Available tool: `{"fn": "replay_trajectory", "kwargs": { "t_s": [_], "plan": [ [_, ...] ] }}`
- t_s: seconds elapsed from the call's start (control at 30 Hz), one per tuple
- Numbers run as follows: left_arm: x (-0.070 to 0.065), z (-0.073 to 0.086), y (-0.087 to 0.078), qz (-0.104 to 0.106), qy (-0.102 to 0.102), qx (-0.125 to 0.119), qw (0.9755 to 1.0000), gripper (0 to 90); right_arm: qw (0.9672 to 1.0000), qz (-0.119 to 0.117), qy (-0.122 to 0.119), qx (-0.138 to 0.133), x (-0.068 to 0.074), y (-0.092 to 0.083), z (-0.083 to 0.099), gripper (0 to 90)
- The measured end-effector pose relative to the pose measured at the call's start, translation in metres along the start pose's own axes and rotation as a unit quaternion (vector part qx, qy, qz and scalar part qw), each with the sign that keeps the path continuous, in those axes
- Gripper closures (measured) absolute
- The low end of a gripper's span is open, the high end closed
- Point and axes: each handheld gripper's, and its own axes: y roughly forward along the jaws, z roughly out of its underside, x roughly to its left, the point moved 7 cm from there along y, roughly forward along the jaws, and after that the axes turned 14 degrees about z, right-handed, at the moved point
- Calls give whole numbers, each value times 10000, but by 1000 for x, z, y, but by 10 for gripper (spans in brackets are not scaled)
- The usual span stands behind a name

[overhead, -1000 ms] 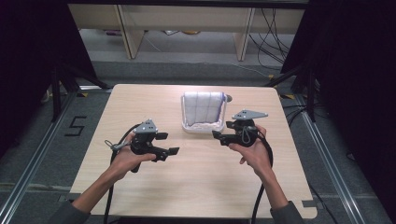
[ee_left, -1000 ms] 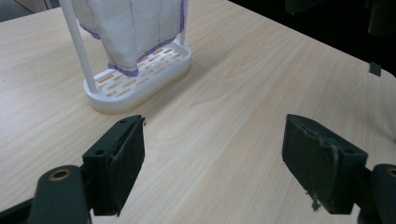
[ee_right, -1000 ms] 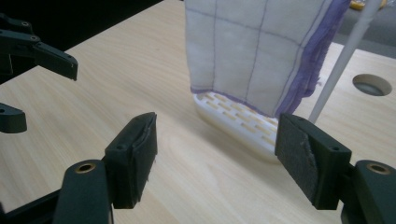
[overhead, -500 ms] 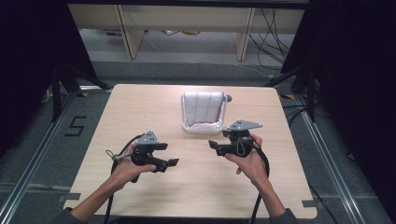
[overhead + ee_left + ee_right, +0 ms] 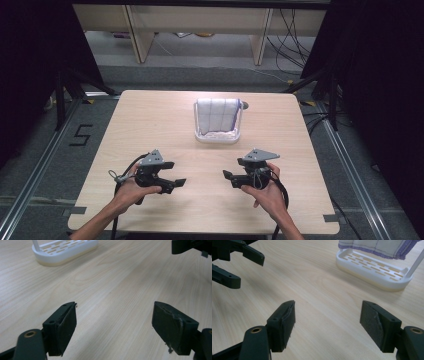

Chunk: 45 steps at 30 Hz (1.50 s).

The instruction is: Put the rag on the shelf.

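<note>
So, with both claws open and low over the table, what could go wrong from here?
The left claw and right claw point toward each other with little space between, so they might collide. The towel hangs loosely over the light white rack; pulling it with one claw could tip or drag the rack.

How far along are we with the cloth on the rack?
The cloth is draped over the white rack at the far side of the table. Nothing is in hand: left tool and right tool are open, empty, near the front edge, apart from the rack. Any handling of the cloth looks still ahead.
</note>
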Motion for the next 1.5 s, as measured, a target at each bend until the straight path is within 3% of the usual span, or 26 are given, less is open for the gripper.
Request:
{"fn": "replay_trajectory", "kwargs": {
  "t_s": [0.1,0.33,0.43,0.8,0.9,0.97,1.0,1.13,1.17,1.2,1.27,1.3,1.33,1.37,1.5],
  "plan": [
    [0,8,-2,-21,-16,37,10000,194,10000,53,-57,45,-2,-2,4,275],
    [-9,19,-7,33,-18,60,10000,194,9999,65,120,42,-3,-4,16,222],
    [-11,25,-10,20,-28,86,10000,194,9998,160,53,96,-5,-4,24,213],
    [-26,48,-12,38,-113,160,9998,192,9996,151,134,198,6,-11,48,209],
    [-32,49,-14,51,-104,54,9999,189,9997,150,67,194,9,-15,53,199],
    [-33,52,-17,30,-14,178,9998,187,9996,183,21,223,11,-17,57,194],
    [-35,52,-17,65,-86,107,9999,185,9994,197,46,266,12,-19,58,193],
    [-34,54,-22,19,-60,100,9999,181,9996,123,103,246,17,-25,62,176],
    [-34,56,-24,-19,-83,142,9999,181,9995,203,44,236,16,-26,63,174],
    [-36,56,-24,-21,-130,50,9999,181,9995,185,73,234,17,-28,64,173],
    [-39,59,-25,0,-134,101,9999,181,9994,211,66,251,17,-30,66,171],
    [-39,61,-26,-26,-54,230,9997,180,9994,185,65,282,18,-31,67,171],
    [-41,61,-24,20,-16,203,9998,176,9993,179,122,293,21,-32,68,171],
    [-40,61,-23,-8,44,240,9997,176,9994,192,-12,287,19,-32,68,171],
    [-35,63,-23,-64,64,369,9993,175,9992,229,-71,327,18,-30,69,171]
  ]
}}
